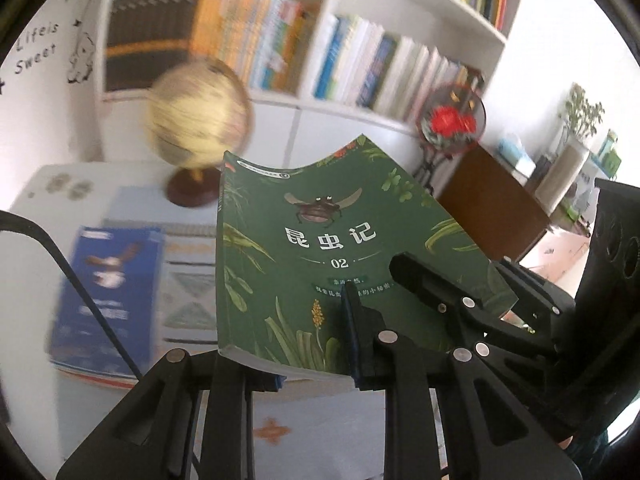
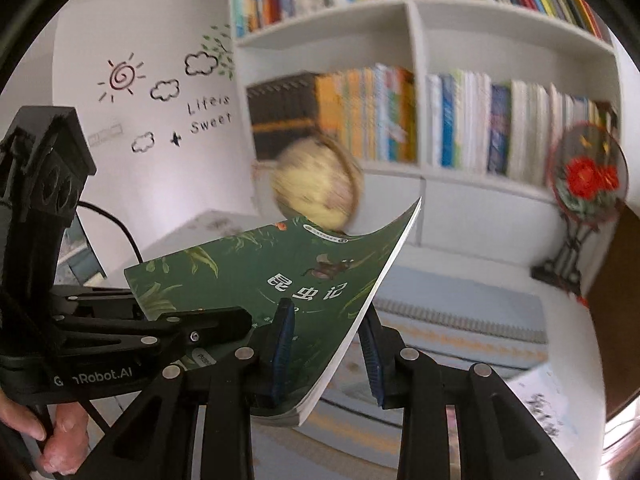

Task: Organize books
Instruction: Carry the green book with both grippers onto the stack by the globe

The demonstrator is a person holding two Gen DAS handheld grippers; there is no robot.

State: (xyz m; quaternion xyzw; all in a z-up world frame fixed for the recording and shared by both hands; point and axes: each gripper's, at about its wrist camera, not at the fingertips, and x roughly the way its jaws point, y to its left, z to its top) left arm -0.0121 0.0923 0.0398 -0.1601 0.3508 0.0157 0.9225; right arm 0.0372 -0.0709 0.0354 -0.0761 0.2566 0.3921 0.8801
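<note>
The shelf books (image 2: 400,116) behind are blurred, their spines unreadable. The wall reads "Life is Sweet" (image 2: 210,118); the cover, "昆虫记 02". The green book (image 1: 320,248) — beetle and leaves on its cover — is held bowed above the desk (image 1: 320,420), both the left gripper (image 1: 316,344) and right gripper (image 2: 328,352) clamped on its near edge.

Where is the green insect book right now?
The green book is lifted off the table, gripped along its near edge by both the left gripper and the right gripper, in front of the globe and bookshelf.
</note>
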